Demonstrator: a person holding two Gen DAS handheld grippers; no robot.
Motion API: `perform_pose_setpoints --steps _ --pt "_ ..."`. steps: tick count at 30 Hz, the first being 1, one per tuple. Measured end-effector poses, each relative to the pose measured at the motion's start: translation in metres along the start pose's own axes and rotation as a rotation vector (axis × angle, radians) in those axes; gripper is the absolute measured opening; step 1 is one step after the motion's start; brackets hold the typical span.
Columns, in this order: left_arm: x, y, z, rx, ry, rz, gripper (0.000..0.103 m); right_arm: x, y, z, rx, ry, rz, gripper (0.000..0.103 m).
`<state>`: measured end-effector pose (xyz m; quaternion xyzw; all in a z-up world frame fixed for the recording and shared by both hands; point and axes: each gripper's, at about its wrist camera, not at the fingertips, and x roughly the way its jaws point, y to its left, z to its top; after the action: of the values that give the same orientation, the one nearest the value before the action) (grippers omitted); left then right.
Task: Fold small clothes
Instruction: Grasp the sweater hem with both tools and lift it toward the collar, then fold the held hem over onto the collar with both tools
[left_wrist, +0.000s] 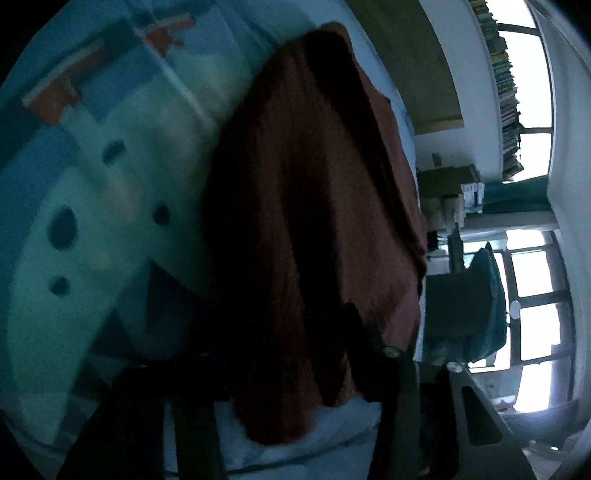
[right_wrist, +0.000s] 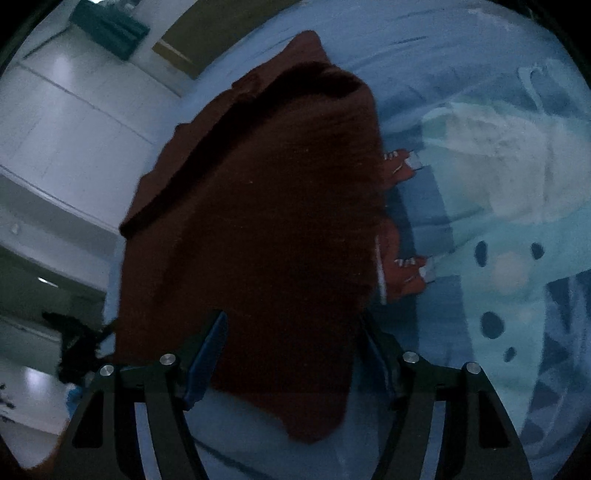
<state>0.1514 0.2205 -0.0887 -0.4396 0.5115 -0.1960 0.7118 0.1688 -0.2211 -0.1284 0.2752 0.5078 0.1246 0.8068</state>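
A dark red cloth (right_wrist: 258, 229) is seen lying on a blue bed (right_wrist: 424, 62), partly doubled, with a thick fold running from 8 to 1 o'clock across its upper half in the right wrist view. A patterned quilt (right_wrist: 517, 258) lies at 3 o'clock, just beside it.

The right tool (right_wrist: 291, 354) is held open over the near edge; cloth lies between its fingers (right_wrist: 207, 354), but no pinch is seen.

In the left wrist view the cloth (left_wrist: 306, 221) fills the centre, and the left tool (left_wrist: 280, 424) at 6 o'clock is too dark for its grip to be told.

The step in hand is judged to be the taking of the near edge for the next fold. It is best done if both near corners are pinched at one layer only, lifted together, and carried level towards 12 o'clock, so that the edges are laid flush. The quilt should not be caught, and the crease should be smoothed before release.
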Motion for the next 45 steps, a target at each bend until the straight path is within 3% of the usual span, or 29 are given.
perform_pose_setpoints --steps 4,10,12,15,23,29,37,45 --pt "0.001 0.008 0.001 -0.039 0.002 -0.029 0.024 -0.002 -0.009 0.0 0.047 -0.001 0.051 0.055" --pt "-0.007 0.015 0.009 -0.054 -0.005 -0.015 0.013 -0.002 -0.012 -0.003 0.074 0.003 0.078 0.05" --pt "-0.009 0.013 0.009 -0.045 -0.014 0.005 0.012 0.001 -0.011 -0.003 0.075 0.017 0.096 0.041" --pt "-0.009 0.003 0.006 -0.019 -0.028 0.029 0.01 0.006 -0.012 -0.005 0.085 0.043 0.134 0.016" --pt "-0.019 -0.017 0.003 0.029 -0.066 0.019 0.009 -0.005 -0.015 -0.005 0.099 0.025 0.189 0.012" --pt "-0.036 -0.042 0.005 0.081 -0.118 -0.018 0.009 -0.033 -0.006 0.015 0.087 -0.057 0.255 0.011" --pt "-0.045 -0.095 0.03 0.182 -0.199 -0.058 0.009 -0.064 0.033 0.078 -0.008 -0.182 0.293 0.011" --pt "-0.018 -0.147 0.089 0.262 -0.262 -0.048 0.009 -0.067 0.057 0.153 -0.053 -0.272 0.274 0.011"
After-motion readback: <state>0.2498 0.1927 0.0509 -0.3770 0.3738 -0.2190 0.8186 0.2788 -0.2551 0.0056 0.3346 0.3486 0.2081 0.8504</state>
